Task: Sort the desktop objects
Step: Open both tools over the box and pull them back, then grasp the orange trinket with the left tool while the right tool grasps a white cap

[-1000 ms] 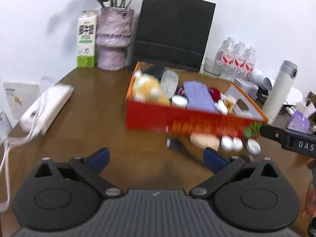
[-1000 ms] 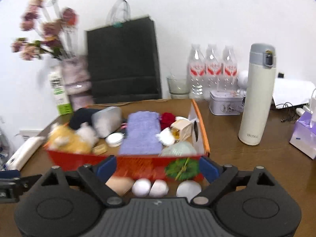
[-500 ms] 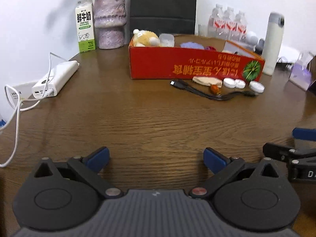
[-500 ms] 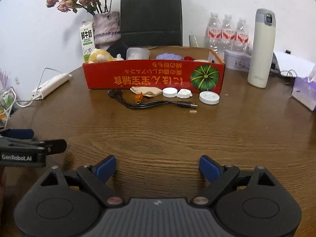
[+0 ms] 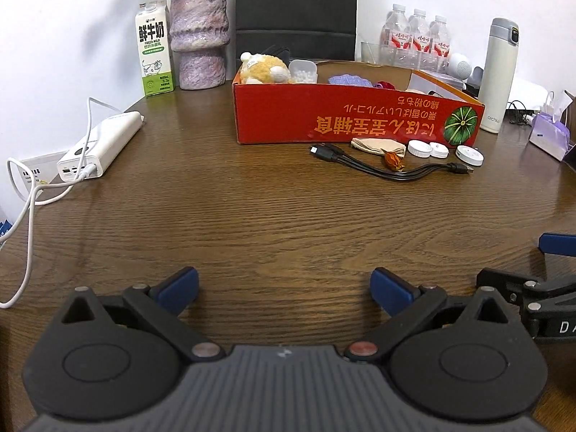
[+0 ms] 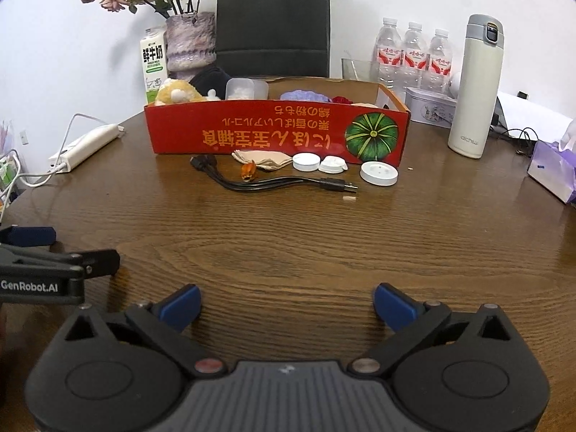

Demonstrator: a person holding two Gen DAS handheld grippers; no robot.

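Left tool (image 5: 284,284) and right tool (image 6: 286,300) side by side, low over worktop (image 5: 273,208), jaws spread wide, both empty, pointing toward red box (image 6: 277,131).

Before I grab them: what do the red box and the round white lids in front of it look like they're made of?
Red box: likely printed cardboard, matte; thin walls, brown unprinted inner face. Round white lids: probably smooth moulded plastic with a slight sheen, though the material can't be confirmed.
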